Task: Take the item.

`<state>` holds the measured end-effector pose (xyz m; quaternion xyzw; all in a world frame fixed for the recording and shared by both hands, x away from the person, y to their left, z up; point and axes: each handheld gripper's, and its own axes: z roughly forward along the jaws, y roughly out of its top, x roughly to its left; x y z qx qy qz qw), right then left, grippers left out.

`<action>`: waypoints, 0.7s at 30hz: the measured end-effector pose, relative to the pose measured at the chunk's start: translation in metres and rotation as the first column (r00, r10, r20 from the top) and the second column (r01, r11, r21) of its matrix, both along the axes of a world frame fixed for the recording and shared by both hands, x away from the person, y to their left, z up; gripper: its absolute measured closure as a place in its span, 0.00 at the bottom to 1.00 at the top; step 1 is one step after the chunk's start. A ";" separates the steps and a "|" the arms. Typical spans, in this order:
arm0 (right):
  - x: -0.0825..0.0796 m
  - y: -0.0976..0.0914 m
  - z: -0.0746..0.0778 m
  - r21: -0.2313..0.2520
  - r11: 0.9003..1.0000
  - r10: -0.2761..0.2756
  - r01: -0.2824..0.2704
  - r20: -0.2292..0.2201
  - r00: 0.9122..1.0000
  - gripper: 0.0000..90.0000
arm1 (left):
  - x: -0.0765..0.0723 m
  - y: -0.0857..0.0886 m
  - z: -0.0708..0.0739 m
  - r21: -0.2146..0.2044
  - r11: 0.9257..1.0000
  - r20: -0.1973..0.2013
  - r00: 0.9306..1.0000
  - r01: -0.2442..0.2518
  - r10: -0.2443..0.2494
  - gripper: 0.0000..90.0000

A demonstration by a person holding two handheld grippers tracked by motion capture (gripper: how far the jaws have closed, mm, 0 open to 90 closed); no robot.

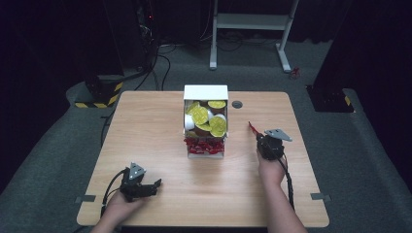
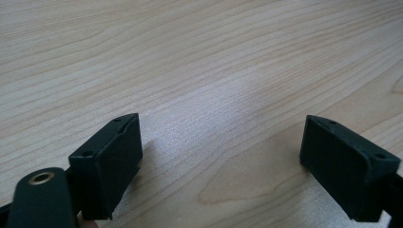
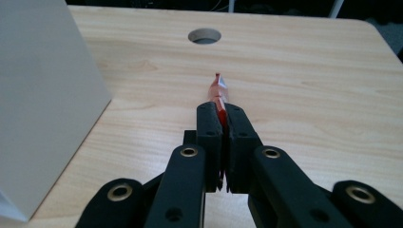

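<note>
Now red sachet (image 3: 218,90) sits clamped in right hand-held gripper (image 3: 221,111), jaws closed on its lower end, long axis running straight ahead from tips, over bare surface (image 1: 155,131) right of box (image 1: 206,92). Box with more sachets and yellow-lidded cups (image 1: 200,115) lies to its left, near. Left hand-held gripper (image 2: 218,147) open, empty, resting low at near left, well apart. Right hand nearer box.

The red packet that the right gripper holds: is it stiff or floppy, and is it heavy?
The red packet looks thin and light: the right gripper pinches it flat between nearly shut jaws. It sticks out without drooping, so probably a little stiff. Its glossy wrapper may slip.
</note>
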<state>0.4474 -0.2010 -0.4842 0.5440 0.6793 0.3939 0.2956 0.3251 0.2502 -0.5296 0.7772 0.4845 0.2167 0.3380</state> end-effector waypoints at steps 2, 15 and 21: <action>-0.003 0.001 -0.003 -0.011 1.000 0.003 -0.003 -0.011 1.000 0.96 | 0.000 0.000 0.000 0.000 1.000 0.000 1.000 0.000 0.000 0.16; -0.005 0.005 -0.023 -0.034 0.999 -0.022 0.019 -0.110 0.994 0.88 | 0.000 0.000 0.000 0.000 1.000 0.000 1.000 0.000 0.000 0.16; -0.008 0.004 -0.019 -0.019 1.000 -0.011 0.010 -0.094 0.995 0.77 | 0.000 0.000 0.000 0.000 1.000 0.000 1.000 0.000 0.000 0.16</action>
